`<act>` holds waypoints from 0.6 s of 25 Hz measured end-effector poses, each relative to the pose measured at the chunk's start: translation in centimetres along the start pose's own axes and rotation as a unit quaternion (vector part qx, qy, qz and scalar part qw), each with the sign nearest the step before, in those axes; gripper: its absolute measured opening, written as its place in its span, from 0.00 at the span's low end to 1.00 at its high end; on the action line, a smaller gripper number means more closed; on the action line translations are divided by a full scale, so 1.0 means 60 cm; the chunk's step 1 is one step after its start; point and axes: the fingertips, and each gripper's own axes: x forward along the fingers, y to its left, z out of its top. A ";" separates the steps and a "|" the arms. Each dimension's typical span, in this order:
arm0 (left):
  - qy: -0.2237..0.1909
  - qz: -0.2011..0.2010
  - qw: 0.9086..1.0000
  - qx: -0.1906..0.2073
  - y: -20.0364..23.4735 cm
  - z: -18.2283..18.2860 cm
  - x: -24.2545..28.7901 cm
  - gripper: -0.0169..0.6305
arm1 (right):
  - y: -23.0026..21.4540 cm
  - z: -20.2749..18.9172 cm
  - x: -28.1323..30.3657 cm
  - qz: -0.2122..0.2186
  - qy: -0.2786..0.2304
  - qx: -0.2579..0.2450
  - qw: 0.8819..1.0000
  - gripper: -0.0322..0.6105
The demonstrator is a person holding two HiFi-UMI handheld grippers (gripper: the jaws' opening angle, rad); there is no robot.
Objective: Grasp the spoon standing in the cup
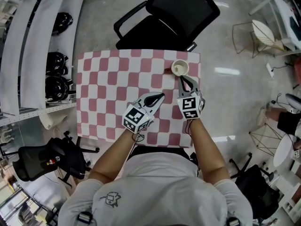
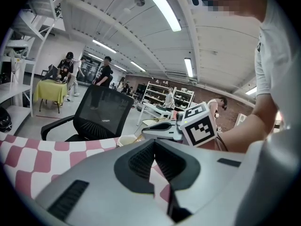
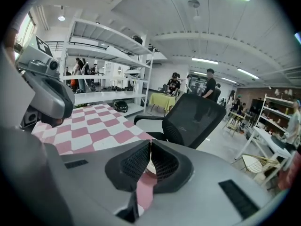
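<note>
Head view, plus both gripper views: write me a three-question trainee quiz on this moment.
1. True or false: the right gripper has its jaws wide apart.
2. Which is nearer the cup? A: the left gripper. B: the right gripper.
3. Fill in: beyond the checkered table stands a black ____.

Key:
1. False. The jaws are closed at the cup's rim, seemingly on the thin handle of the spoon.
2. B.
3. Office chair.
</note>
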 end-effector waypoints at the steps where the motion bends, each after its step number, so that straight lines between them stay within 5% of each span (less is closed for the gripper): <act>1: -0.001 -0.001 1.000 0.002 -0.005 0.003 0.000 0.05 | -0.002 0.005 -0.006 -0.001 -0.003 -0.002 1.000 0.10; 15: -0.037 0.011 0.998 0.040 -0.090 0.068 -0.017 0.05 | -0.016 0.054 -0.123 -0.010 -0.049 0.004 0.999 0.10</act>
